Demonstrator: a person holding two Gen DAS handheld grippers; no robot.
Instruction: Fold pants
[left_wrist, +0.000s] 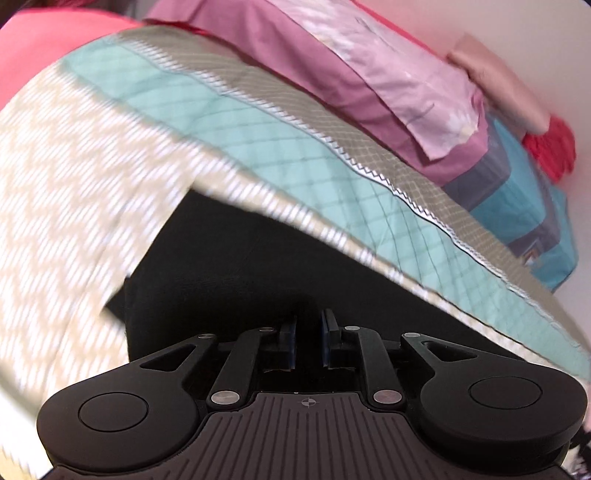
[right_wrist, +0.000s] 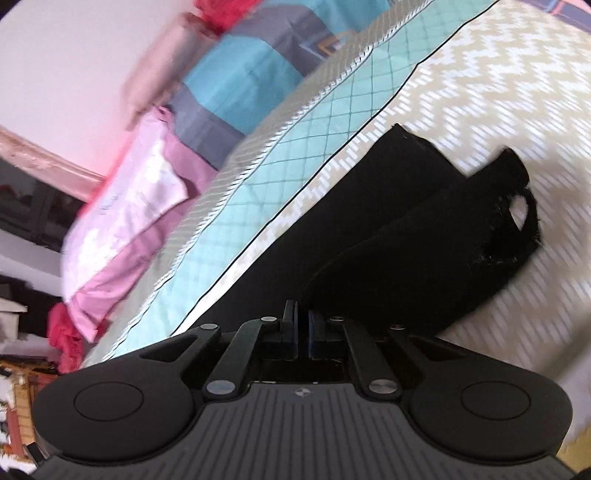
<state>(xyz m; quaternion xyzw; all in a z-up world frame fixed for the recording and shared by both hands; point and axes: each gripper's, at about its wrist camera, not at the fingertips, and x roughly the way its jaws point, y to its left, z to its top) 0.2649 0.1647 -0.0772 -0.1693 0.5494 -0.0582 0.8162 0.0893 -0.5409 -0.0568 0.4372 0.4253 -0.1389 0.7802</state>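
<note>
Black pants (left_wrist: 236, 266) lie on a bed with a beige and white zigzag quilt (left_wrist: 66, 206). In the left wrist view my left gripper (left_wrist: 308, 325) has its fingers close together, pinching the near edge of the black cloth. In the right wrist view the pants (right_wrist: 388, 236) stretch away to the right, with a folded layer and a loop at the far end (right_wrist: 517, 210). My right gripper (right_wrist: 302, 317) is likewise nearly shut, with black cloth between its pads. Both views are blurred by motion.
The quilt has a teal quilted band (left_wrist: 258, 129) (right_wrist: 295, 147). Pink and purple pillows (left_wrist: 369, 74) (right_wrist: 129, 206) and a blue and grey blanket (left_wrist: 524, 206) (right_wrist: 251, 77) lie at the head of the bed. Red cloth (right_wrist: 62, 328) hangs by the bed's edge.
</note>
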